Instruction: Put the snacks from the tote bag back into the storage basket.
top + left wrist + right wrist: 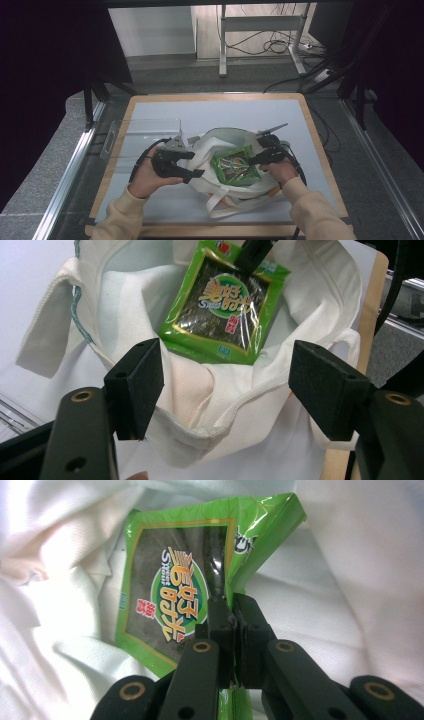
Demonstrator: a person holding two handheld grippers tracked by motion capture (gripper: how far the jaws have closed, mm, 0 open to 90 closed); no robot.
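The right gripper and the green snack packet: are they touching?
Touching. In the right gripper view, the right gripper has its jaws shut on the edge of the green snack packet.

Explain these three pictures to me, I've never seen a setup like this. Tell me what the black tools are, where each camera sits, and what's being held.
No robot here: a person holds a two-jaw hand tool in each hand. The top picture looks down from above the table. The other two come from cameras riding on each tool. On the table lies an open white tote bag, with a clear plastic tray beside it. The right gripper is clamped on the edge of a green snack packet inside the bag. The left gripper is open, jaws either side of the bag's rim.
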